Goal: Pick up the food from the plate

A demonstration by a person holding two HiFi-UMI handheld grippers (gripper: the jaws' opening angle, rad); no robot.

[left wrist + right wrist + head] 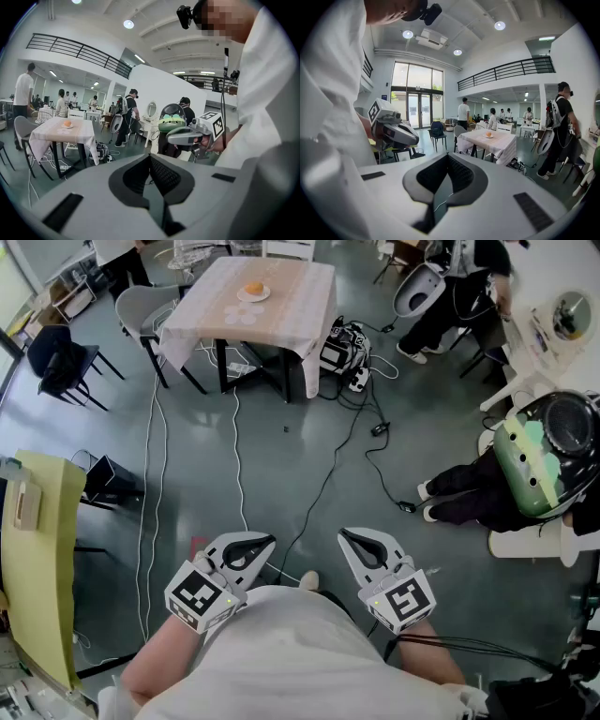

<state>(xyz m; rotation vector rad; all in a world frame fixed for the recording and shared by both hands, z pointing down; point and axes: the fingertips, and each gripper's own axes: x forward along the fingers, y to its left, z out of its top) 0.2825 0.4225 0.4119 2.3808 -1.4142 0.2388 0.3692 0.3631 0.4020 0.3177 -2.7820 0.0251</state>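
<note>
A round orange piece of food (253, 288) lies on a small white plate (263, 296) on a far table (281, 306) with a pale cloth, across the room. It also shows in the left gripper view, food (67, 123), and in the right gripper view, food (489, 134). My left gripper (259, 543) and right gripper (348, 536) are held close to my body, side by side, both pointing toward the table. Both are shut with nothing between their jaws. Each gripper view shows the other: right gripper (174, 138), left gripper (414, 140).
Cables (323, 486) trail over the grey floor between me and the table, toward equipment (339, 348) by the table's right leg. Chairs (141, 310) stand left of the table. A yellow-green panel (42, 559) is at my left. A seated person (469, 488) and a green-domed machine (544, 460) are at the right.
</note>
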